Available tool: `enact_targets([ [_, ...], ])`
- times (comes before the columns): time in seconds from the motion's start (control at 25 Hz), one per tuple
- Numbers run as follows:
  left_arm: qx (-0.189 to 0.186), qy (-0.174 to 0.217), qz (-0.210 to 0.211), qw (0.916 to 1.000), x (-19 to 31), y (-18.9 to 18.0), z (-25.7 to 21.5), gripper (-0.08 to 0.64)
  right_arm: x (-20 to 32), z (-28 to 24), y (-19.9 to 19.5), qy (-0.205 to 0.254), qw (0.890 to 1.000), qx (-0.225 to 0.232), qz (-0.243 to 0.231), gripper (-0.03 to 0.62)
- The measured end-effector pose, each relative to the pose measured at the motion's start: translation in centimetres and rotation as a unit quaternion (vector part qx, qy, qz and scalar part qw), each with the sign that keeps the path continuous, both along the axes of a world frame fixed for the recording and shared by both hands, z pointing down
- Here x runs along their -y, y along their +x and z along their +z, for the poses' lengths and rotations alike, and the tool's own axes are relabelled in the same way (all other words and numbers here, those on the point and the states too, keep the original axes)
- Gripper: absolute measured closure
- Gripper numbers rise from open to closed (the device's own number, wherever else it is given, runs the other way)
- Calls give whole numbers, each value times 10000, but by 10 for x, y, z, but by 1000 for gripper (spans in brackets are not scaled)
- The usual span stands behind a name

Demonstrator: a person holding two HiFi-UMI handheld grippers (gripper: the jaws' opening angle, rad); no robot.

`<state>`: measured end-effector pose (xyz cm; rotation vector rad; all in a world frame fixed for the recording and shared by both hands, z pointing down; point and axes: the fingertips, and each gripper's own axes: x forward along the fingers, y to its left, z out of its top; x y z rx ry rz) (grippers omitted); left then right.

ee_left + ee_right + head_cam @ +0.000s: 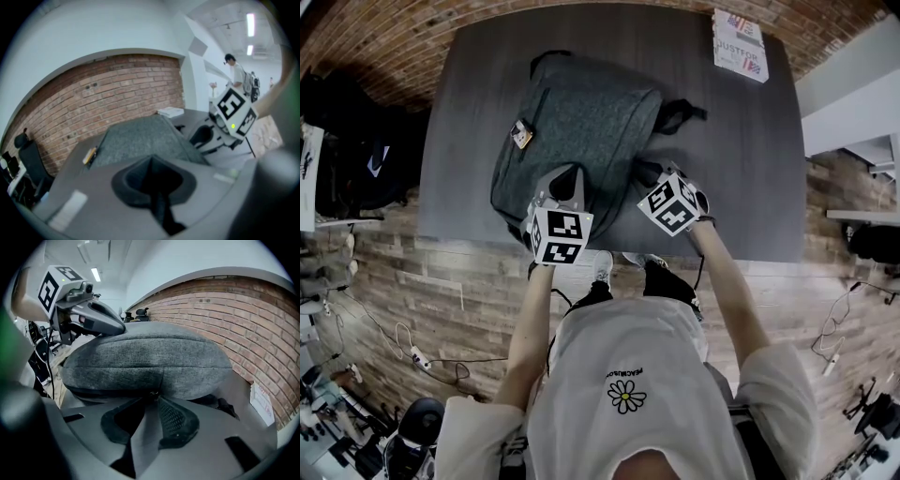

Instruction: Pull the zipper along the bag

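A grey fabric backpack (pixel 581 122) lies flat on the dark table (pixel 741 159), with a tan tag (pixel 521 134) on its left side. My left gripper (pixel 567 180) rests at the bag's near edge. In the left gripper view its jaws (pixel 151 160) meet with nothing visible between them, and the backpack (pixel 140 138) lies just beyond. My right gripper (pixel 649 173) is at the bag's near right corner. Its jaws (pixel 150 398) stand apart, and a small metal zipper pull (pixel 152 393) on the backpack (pixel 145 357) sits just past the tips, untouched.
A white booklet (pixel 740 44) lies at the table's far right corner. A black strap (pixel 684 112) trails from the bag's right side. A brick wall stands behind the table. A dark chair (pixel 356 150) with bags is at the left. A person (pixel 236 70) stands far off.
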<state>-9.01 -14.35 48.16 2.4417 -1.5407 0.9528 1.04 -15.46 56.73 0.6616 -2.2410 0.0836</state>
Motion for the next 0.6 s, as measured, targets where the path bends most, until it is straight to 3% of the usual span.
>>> enact_targets([
  [0.12,2,10,-7,10000,0,0,1,555,2,7,0,205,9996,-149,121,563],
  [0.36,13,28,-14,10000,0,-1,0,555,3,5,0,426,9974,86,582,563],
  [0.6,15,23,-30,10000,1,-1,-2,555,6,-1,3,210,9859,641,1531,571],
])
